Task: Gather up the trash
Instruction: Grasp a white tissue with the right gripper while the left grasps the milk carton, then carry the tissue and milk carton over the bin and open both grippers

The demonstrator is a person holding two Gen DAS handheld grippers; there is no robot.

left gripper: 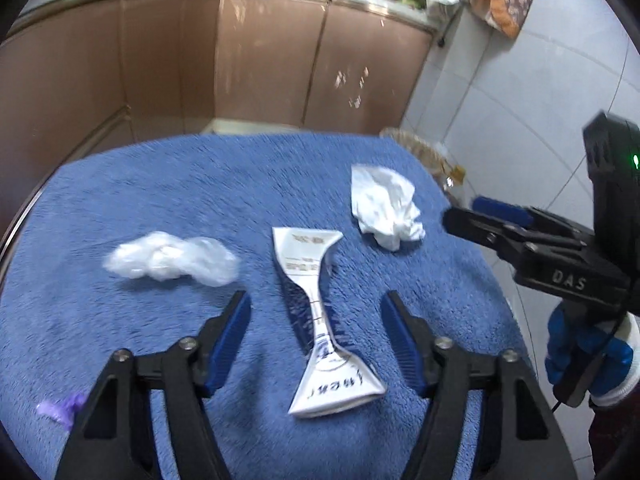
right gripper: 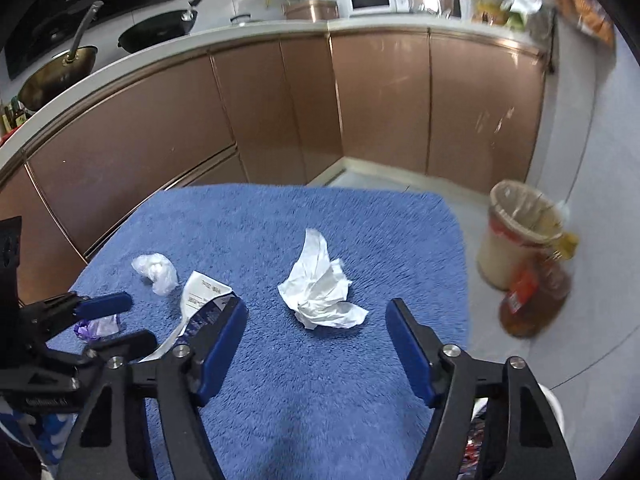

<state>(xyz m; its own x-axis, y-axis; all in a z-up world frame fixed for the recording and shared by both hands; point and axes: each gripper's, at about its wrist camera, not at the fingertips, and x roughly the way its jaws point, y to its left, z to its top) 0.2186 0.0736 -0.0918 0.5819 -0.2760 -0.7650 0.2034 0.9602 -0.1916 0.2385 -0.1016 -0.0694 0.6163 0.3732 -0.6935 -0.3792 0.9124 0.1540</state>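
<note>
Trash lies on a blue fluffy towel (left gripper: 160, 192) (right gripper: 320, 380). A crushed white and blue carton (left gripper: 304, 252) (right gripper: 202, 292) rests between the open fingers of my left gripper (left gripper: 316, 300) (right gripper: 138, 318), and the pads stand clear of it. A crumpled white tissue (left gripper: 384, 208) (right gripper: 320, 292) sits just ahead of my right gripper (right gripper: 316, 304) (left gripper: 464, 210), which is open with nothing between its pads. A clear plastic wad (left gripper: 172, 260) (right gripper: 156, 272) lies to the left. A small purple wrapper (left gripper: 60, 408) (right gripper: 96, 326) lies near the left gripper.
A lined waste bin (right gripper: 520, 240) stands on the tiled floor right of the towel, with an amber bottle (right gripper: 536, 300) in front of it. Brown kitchen cabinets (right gripper: 380, 100) run behind, with pans on the counter. A blue-gloved hand (left gripper: 588, 352) holds the right gripper.
</note>
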